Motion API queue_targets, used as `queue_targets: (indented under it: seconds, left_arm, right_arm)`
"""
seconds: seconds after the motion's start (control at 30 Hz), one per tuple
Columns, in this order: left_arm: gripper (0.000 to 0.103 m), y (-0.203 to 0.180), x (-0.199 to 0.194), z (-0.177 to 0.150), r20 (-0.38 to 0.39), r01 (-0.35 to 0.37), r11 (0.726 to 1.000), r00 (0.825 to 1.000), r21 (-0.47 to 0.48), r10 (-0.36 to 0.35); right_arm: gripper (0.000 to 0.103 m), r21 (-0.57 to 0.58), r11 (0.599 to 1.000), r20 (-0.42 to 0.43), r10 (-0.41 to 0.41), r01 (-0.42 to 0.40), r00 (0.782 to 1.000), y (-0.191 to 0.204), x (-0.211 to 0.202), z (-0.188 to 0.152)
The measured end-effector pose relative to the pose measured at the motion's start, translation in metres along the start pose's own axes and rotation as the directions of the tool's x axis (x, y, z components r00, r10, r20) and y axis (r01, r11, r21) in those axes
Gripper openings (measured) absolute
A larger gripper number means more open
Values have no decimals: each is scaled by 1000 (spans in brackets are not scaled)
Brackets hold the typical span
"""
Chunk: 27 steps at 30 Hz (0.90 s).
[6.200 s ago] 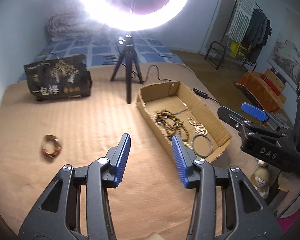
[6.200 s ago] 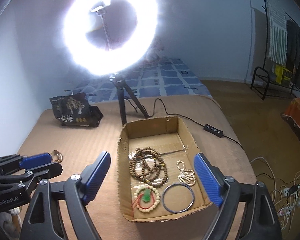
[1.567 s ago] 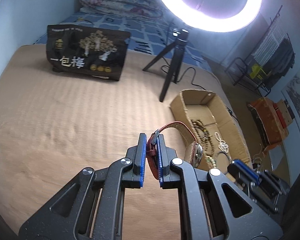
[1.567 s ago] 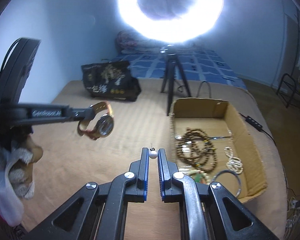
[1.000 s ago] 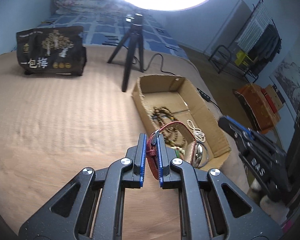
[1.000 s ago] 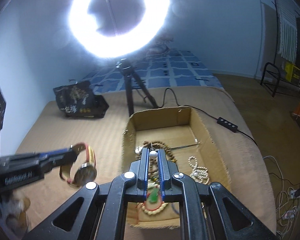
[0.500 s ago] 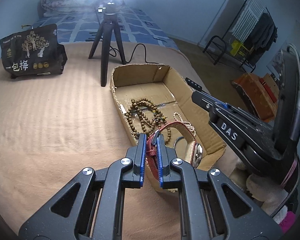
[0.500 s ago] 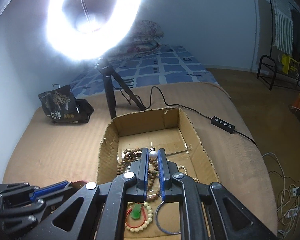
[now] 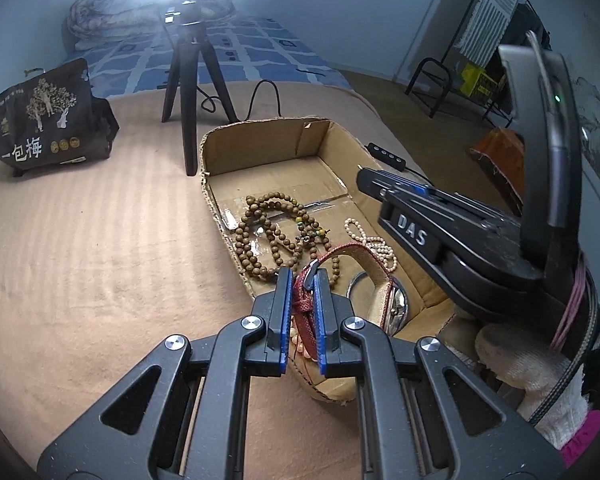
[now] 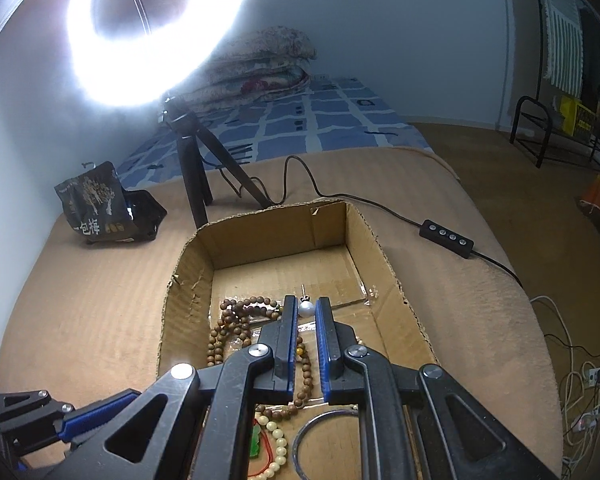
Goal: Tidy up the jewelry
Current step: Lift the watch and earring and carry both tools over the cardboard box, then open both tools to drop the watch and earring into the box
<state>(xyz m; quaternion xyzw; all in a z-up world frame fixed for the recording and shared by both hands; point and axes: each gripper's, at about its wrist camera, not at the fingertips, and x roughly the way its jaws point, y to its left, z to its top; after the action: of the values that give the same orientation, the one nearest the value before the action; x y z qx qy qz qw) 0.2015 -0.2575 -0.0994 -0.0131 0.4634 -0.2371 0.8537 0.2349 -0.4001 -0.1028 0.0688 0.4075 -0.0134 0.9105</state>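
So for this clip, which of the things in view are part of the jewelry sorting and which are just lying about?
Part of the job:
- cardboard box
- watch, red strap clamped in the left gripper
- pearl earring, pinched in the right gripper
- wooden bead strand, pearl strand, metal bangle, jade bracelet, all in the box

Lying about:
- ring light on its tripod
- black snack bag
- inline switch
- folded quilt

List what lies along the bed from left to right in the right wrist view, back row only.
Black printed bag → ring light tripod → cardboard box → inline cable remote.
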Motion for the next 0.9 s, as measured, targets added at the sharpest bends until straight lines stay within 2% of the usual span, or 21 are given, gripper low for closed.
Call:
queue_targets:
  seconds: [0.57,0.6,0.7,0.77,0.8,0.83,0.9]
  left_arm:
    - [9,0,8,2,-10,11,1000,1000,-1,-11]
    - [11,0,8,2,-10,13,1000,1000,-1,-13]
    - [11,0,8,3,-6,19,1000,1000,5,-19]
    - [13,0,7,4,-1,16,1000,1000,6,-16]
    - [16,0,7,4,-1,15,1000,1000,4,-15]
    - [17,1,6,4,-1,16,1000,1000,2,-16]
    - [17,2,5,4,0,15,1000,1000,1,-15]
  right_arm:
    - [8,10,1000,-15,-5,5,1000,-2,13,-2]
    - [11,12,1000,-13,-6,6,1000,-2,13,-2]
    - [29,16,1000,-5,-2,2,1000,-3,11,-2]
    - [31,13,1000,-4,-2,2,1000,-3,10,-2]
    - [37,10,1000,-4,-6,6,1000,-2,9,-2]
    - [48,7,1000,-2,-10,10,1000,-2,8,-2]
    - [61,5,1000,10,-18,18,1000,-1,5,-2]
